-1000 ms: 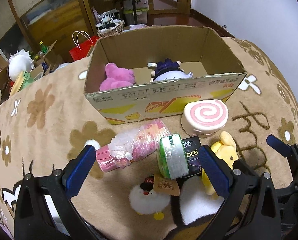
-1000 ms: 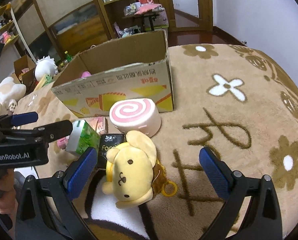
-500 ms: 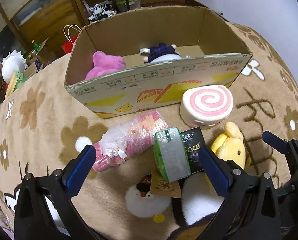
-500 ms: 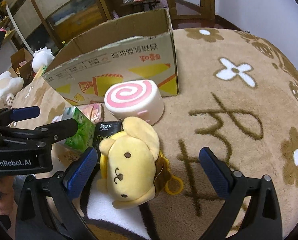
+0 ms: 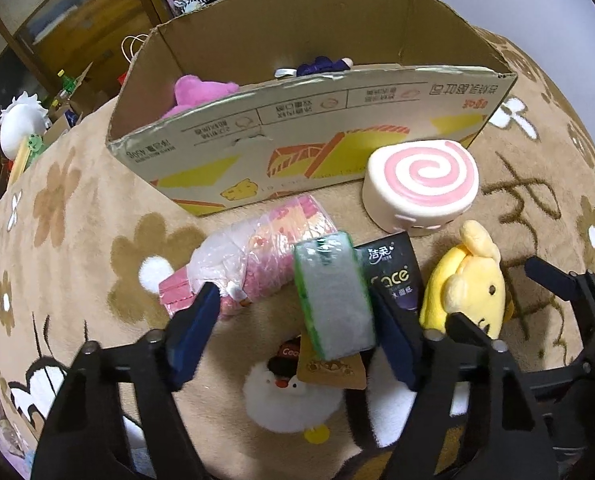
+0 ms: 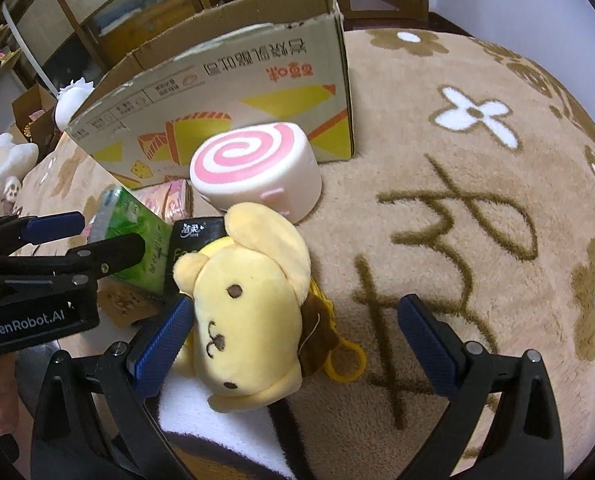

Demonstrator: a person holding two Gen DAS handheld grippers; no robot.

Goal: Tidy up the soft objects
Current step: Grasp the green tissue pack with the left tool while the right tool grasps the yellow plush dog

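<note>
At the far left, the brown flowered plush blanket (image 5: 77, 216) lies bare up to its curved edge, leaving open room beside the cardboard box (image 5: 305, 148). The box stands open-topped; a pink plush (image 5: 199, 94) and a dark purple plush (image 5: 325, 66) lie inside it, low behind the torn front wall. That wall carries upside-down printed Chinese characters and yellow and orange graphics.

In front of the box, a crinkled clear bag of pink items (image 5: 253, 264) lies on its side. The left gripper (image 5: 297, 332) has its jaws spread wide, straddling a green-and-white tissue pack (image 5: 333, 296) without touching it; the left blue pad sits over the bag's end, the right pad against a black tissue pack (image 5: 393, 276) printed "Face". Below the green pack are a brown card tag (image 5: 331, 370) and a small white fluffy plush (image 5: 285, 400) with a black cap. From the right wrist view, the left gripper's body reads "GenRobot.AI".

Just right of the black pack lies the yellow dog plush (image 6: 249, 304), soft, round-headed, with floppy ears, a brown beret and a yellow plastic ring. The right gripper (image 6: 293, 340) is wide open around it, its left pad touching the plush's cheek, its right pad well apart. Behind the dog, touching its ear, sits a smooth white squishy cylinder with a pink swirl (image 6: 253, 168), close against the box.

To the right, the blanket runs bare to its edge, patterned with brown strokes and white flowers.
</note>
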